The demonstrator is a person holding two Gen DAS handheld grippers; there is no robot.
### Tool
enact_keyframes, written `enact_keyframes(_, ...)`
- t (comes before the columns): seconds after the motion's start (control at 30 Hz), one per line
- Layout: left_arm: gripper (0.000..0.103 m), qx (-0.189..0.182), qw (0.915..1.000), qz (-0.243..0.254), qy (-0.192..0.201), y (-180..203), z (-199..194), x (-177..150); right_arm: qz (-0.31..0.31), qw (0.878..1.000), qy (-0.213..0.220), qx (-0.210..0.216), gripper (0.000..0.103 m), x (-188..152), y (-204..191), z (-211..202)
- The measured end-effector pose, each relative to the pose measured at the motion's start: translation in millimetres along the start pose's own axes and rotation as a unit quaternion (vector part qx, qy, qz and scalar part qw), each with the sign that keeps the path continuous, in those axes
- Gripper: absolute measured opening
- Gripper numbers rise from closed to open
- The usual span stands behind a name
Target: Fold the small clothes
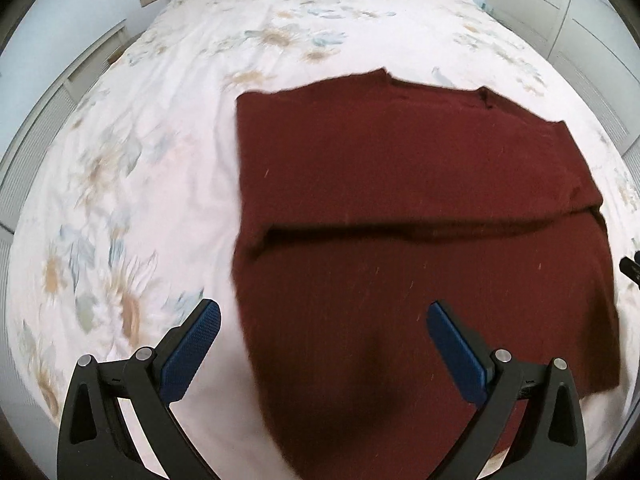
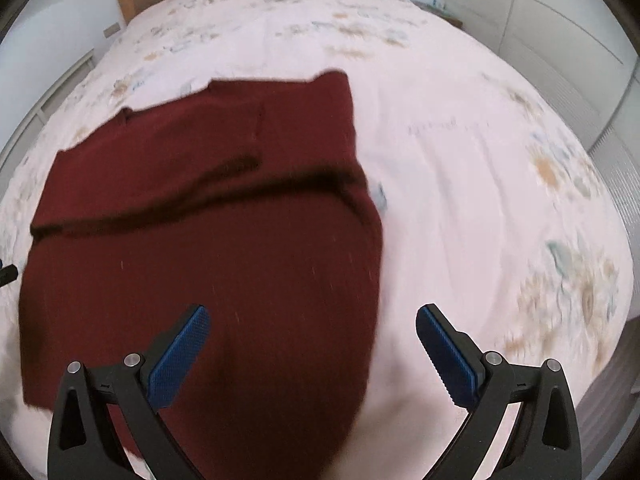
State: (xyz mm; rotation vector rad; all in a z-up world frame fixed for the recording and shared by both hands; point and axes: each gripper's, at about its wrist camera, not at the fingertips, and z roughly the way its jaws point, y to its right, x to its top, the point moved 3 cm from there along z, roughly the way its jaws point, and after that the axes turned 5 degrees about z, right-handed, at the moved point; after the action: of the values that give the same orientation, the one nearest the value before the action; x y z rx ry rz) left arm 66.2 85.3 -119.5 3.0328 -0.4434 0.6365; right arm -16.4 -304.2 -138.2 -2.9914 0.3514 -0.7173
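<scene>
A dark red knitted garment point(image 1: 420, 208) lies flat on the bed, with a folded layer across its far half and a dark crease across the middle. It also shows in the right wrist view point(image 2: 208, 240). My left gripper point(image 1: 324, 316) is open and empty, hovering above the garment's near left edge. My right gripper point(image 2: 312, 320) is open and empty, hovering above the garment's near right edge. A bit of the right gripper point(image 1: 630, 266) shows at the right edge of the left wrist view. Both views are blurred.
The bed point(image 1: 160, 140) has a pale floral cover and a wooden headboard point(image 2: 132, 0). White wardrobe doors point(image 2: 540, 20) stand to the right. White cabinets point(image 1: 48, 128) run along the left side.
</scene>
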Motion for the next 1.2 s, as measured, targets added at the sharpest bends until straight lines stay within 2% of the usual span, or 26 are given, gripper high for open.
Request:
enact_keyframes(0.1, 0.102, -0.002, 0.9999, 0.000, -0.013, 12.2, -2.5, -20.8, 0.006, 1.000, -0.008, 0.003, 0.103, -13.3, 3.6, -2.1)
enact_keyframes(0.37, 0.102, -0.010, 0.9986, -0.022, -0.046, 5.0, -8.0, -75.6, 0.004, 0.999, -0.040, 0.001, 0.103, -48.4, 7.5, 1.4)
enact_keyframes(0.5, 0.102, -0.019, 0.9968, -0.031, -0.072, 7.4, 1.9, -98.6, 0.003, 0.998, -0.062, 0.003, 0.103, -63.9, 6.1, 5.9)
enact_keyframes(0.67, 0.101, -0.043, 0.9940, -0.035, -0.094, 17.4, 10.3, -118.4, -0.010, 0.997, -0.070, -0.007, 0.103, -74.5, 1.0, 8.9)
enact_keyframes(0.8, 0.101, -0.042, 0.9946, -0.008, -0.095, 32.1, 12.9, -125.1, -0.025, 0.997, -0.075, -0.014, 0.103, -77.7, -5.6, 11.3)
enact_keyframes(0.83, 0.097, -0.043, 0.9948, 0.001, -0.093, 36.1, 12.6, -125.3, -0.029, 0.997, -0.077, -0.012, 0.103, -78.3, -7.9, 11.0)
enact_keyframes(0.93, 0.075, -0.053, 0.9944, 0.011, -0.091, 44.3, 11.6, -122.3, -0.033, 0.996, -0.082, -0.005, 0.100, -80.4, -13.4, 10.3)
enact_keyframes(1.0, 0.063, -0.061, 0.9940, 0.015, -0.090, 47.2, 10.4, -120.5, -0.031, 0.996, -0.086, -0.006, 0.082, -82.9, -14.5, 10.1)
enact_keyframes(1.03, 0.054, -0.066, 0.9937, 0.017, -0.088, 48.3, 8.5, -119.4, -0.031, 0.996, -0.089, -0.003, 0.076, -84.0, -14.7, 10.6)
enact_keyframes(1.07, 0.042, -0.072, 0.9935, 0.018, -0.086, 49.5, 7.7, -117.6, -0.028, 0.995, -0.093, 0.004, 0.065, -85.3, -14.8, 11.1)
enact_keyframes(1.1, 0.036, -0.081, 0.9931, 0.017, -0.083, 50.6, 6.5, -116.1, -0.022, 0.995, -0.099, 0.014, 0.053, -86.3, -14.8, 11.7)
enact_keyframes(1.13, 0.023, -0.093, 0.9922, 0.015, -0.082, 51.6, 4.5, -114.6, -0.016, 0.994, -0.105, 0.025, 0.046, -86.7, -14.5, 11.9)
enact_keyframes(1.17, 0.013, -0.100, 0.9917, 0.013, -0.080, 51.7, 3.0, -113.4, -0.011, 0.993, -0.109, 0.032, 0.035, -86.7, -14.2, 11.6)
enact_keyframes(1.2, 0.011, -0.106, 0.9912, 0.008, -0.079, 52.2, 0.7, -112.9, -0.006, 0.993, -0.113, 0.037, 0.027, -85.6, -13.8, 10.4)
